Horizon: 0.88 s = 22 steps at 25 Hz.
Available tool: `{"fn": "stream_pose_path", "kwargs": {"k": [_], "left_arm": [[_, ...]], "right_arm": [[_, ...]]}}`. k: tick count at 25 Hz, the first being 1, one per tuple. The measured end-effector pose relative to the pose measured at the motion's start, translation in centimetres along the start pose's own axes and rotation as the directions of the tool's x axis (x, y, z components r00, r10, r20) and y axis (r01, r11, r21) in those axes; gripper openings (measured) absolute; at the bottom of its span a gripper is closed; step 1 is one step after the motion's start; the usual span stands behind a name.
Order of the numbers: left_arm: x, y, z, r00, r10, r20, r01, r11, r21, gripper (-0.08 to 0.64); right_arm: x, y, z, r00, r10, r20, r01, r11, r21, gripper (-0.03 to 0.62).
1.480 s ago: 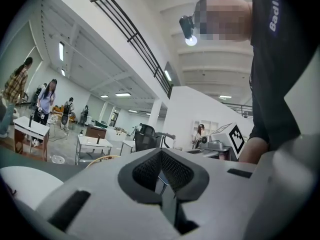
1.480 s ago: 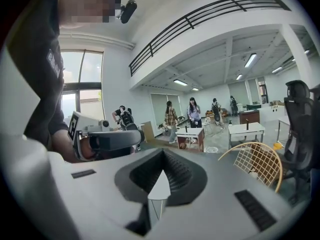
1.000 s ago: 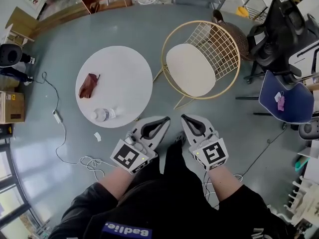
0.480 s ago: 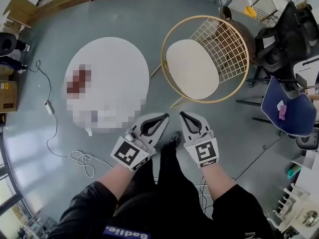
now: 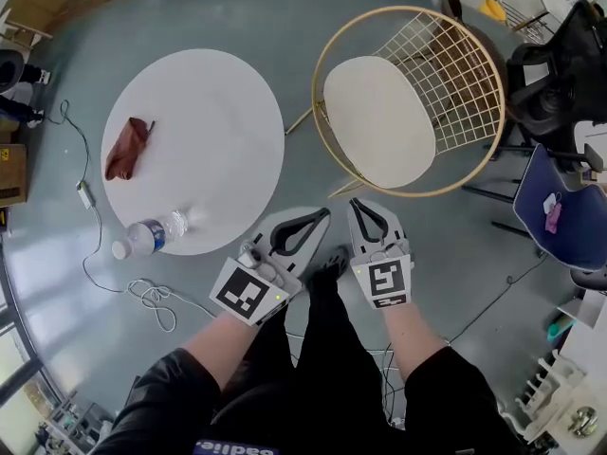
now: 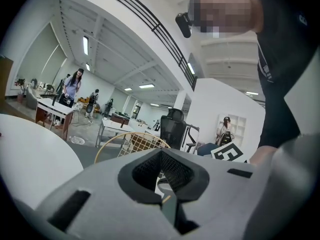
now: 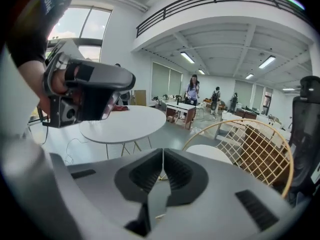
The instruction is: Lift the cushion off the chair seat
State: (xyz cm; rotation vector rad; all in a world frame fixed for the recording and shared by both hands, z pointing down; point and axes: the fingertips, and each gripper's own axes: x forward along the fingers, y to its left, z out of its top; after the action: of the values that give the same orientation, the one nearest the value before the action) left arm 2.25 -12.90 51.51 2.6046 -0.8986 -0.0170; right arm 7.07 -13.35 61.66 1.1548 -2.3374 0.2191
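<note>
A cream oval cushion lies on the seat of a gold wire chair; in the right gripper view the cushion shows just beyond the jaws. My left gripper and right gripper hang side by side just short of the chair's near rim, both shut with nothing held. The left gripper view shows the chair's gold rim past the left gripper. The right gripper has its jaws pressed together.
A round white table stands left of the chair, with a brown cloth and a lying water bottle. A cable trails on the grey floor. A blue chair and black office chair stand at right.
Both grippers have sunk lower and edged toward the chair. The head view has tilted, so the chair and table now sit lower and larger in the frame.
</note>
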Motion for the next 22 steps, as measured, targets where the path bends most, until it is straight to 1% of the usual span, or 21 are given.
{"fn": "stream_pose_path", "kwargs": {"k": [3, 6, 10, 14, 15, 16, 17, 19, 22], "left_arm": [[0.0, 0.8, -1.5, 1.000, 0.006, -0.017, -0.006, 1.000, -0.007, 0.014], [0.0, 1.3, -3.0, 0.999, 0.002, -0.036, -0.003, 1.000, -0.013, 0.014], [-0.2, 1.3, -4.2, 0.999, -0.007, -0.047, 0.006, 1.000, -0.016, 0.014], [-0.2, 0.8, -4.7, 0.998, -0.017, -0.057, 0.016, 1.000, -0.012, 0.014], [-0.3, 0.8, -4.8, 0.998, -0.017, -0.058, 0.016, 1.000, -0.012, 0.014], [-0.4, 0.7, -4.9, 0.998, -0.017, -0.059, 0.016, 1.000, -0.013, 0.014], [-0.6, 0.7, -5.0, 0.998, -0.016, -0.060, 0.015, 1.000, -0.014, 0.014], [-0.9, 0.7, -5.2, 0.998, -0.015, -0.066, 0.014, 1.000, -0.024, 0.014], [-1.2, 0.7, -5.3, 0.997, -0.022, -0.071, 0.020, 0.999, -0.028, 0.014]], "right_arm": [[1.7, -0.4, -2.4, 0.999, -0.024, -0.034, 0.023, 0.999, -0.036, 0.028], [3.2, -1.2, -5.0, 0.993, -0.071, -0.098, 0.062, 0.994, -0.091, 0.029], [5.5, -2.3, -8.9, 0.974, -0.126, -0.187, 0.098, 0.984, -0.152, 0.029], [7.6, -4.2, -12.7, 0.945, -0.188, -0.267, 0.132, 0.967, -0.216, 0.034], [8.2, -4.5, -13.5, 0.938, -0.200, -0.285, 0.135, 0.964, -0.230, 0.055], [8.8, -4.8, -14.4, 0.931, -0.209, -0.301, 0.137, 0.961, -0.242, 0.112], [9.4, -5.0, -15.1, 0.924, -0.219, -0.315, 0.140, 0.957, -0.253, 0.140], [10.3, -5.8, -16.4, 0.907, -0.249, -0.339, 0.151, 0.945, -0.290, 0.145], [11.8, -7.0, -17.9, 0.881, -0.300, -0.366, 0.163, 0.918, -0.360, 0.169]]}}
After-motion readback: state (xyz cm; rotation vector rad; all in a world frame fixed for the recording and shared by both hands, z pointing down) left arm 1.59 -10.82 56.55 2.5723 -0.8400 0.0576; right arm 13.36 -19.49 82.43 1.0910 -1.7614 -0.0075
